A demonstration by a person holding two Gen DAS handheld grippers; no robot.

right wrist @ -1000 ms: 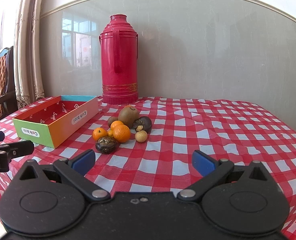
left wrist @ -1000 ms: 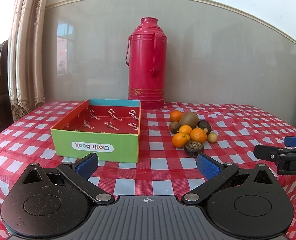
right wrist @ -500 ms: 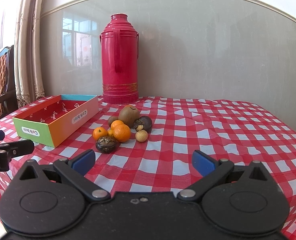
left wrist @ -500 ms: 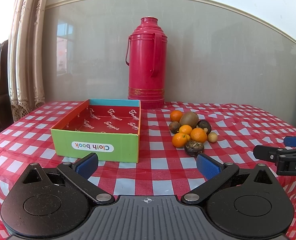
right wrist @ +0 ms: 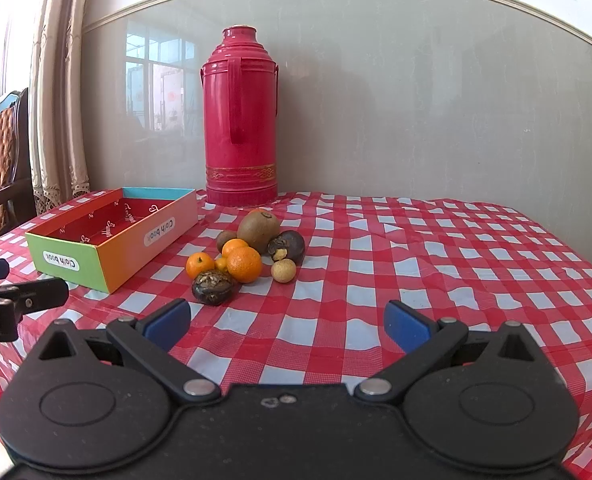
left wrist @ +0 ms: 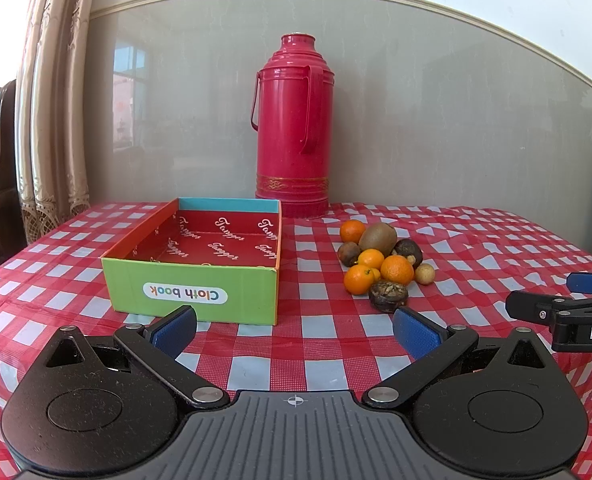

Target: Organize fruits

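Fingers [left wrist: 174, 326] on your left gripper [left wrist: 293, 330] and right gripper [right wrist: 285, 320] stay wide open, empty, unmoved; fruit [right wrist: 243, 258] untouched beside empty box [left wrist: 191, 288].

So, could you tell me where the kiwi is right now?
The kiwi sits on the checked tablecloth at the back of the fruit pile, right of the cardboard box and in front of the red thermos.

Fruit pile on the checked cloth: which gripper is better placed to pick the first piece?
Right, probably. The right gripper is open with the dark wrinkled fruit just ahead of its fingers. The left gripper, also open, faces the colourful cardboard box, with the pile off to its right.
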